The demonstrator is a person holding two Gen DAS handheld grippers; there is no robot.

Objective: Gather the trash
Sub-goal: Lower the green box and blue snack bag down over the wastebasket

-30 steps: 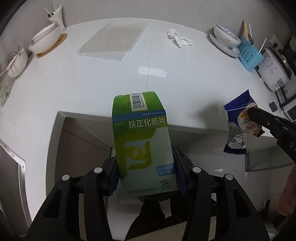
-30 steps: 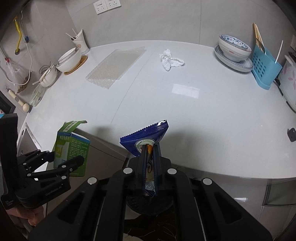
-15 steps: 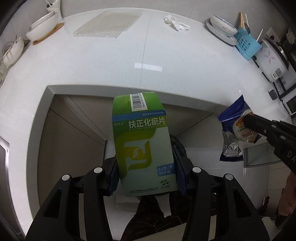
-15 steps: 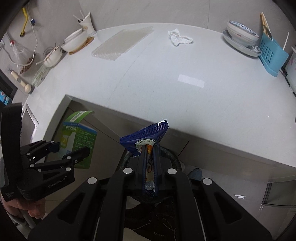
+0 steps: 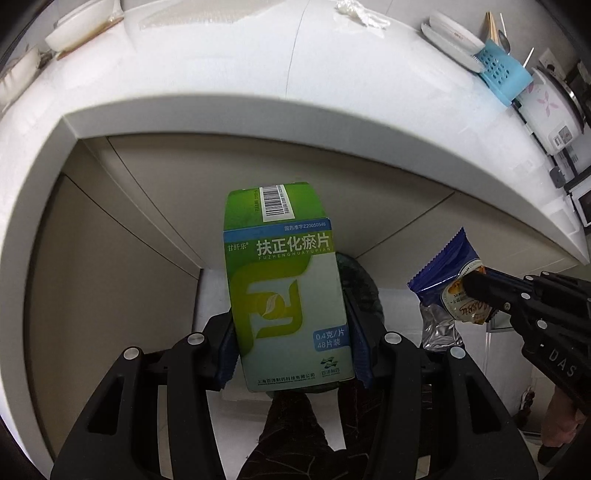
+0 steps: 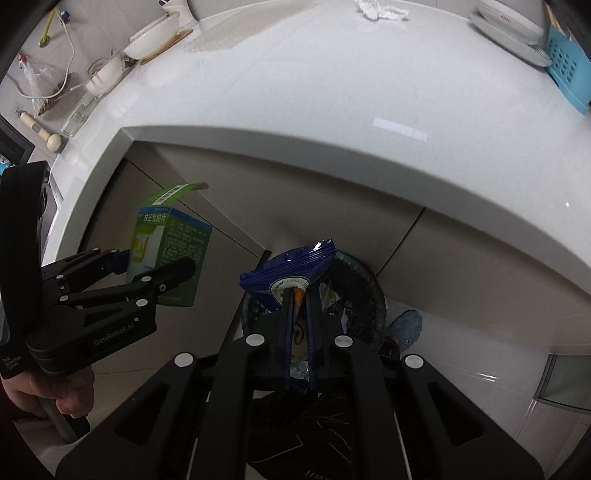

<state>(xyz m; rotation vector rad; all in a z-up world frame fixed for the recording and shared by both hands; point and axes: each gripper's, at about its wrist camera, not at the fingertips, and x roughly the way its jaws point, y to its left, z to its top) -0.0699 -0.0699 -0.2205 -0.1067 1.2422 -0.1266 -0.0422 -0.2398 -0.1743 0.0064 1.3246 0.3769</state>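
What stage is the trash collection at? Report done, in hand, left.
Done: the dark round trash bin below the counter edge already holds some wrappers. In hand: the left gripper clamps the green and white cardboard medicine box; the right gripper pinches the blue plastic snack wrapper over the bin. Left: the crumpled white tissue on the white countertop.

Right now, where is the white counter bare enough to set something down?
White counter: wide bare middle and front, between the crumpled white tissue and the front edge. Crowded left by white bowls, right by the blue perforated rack.
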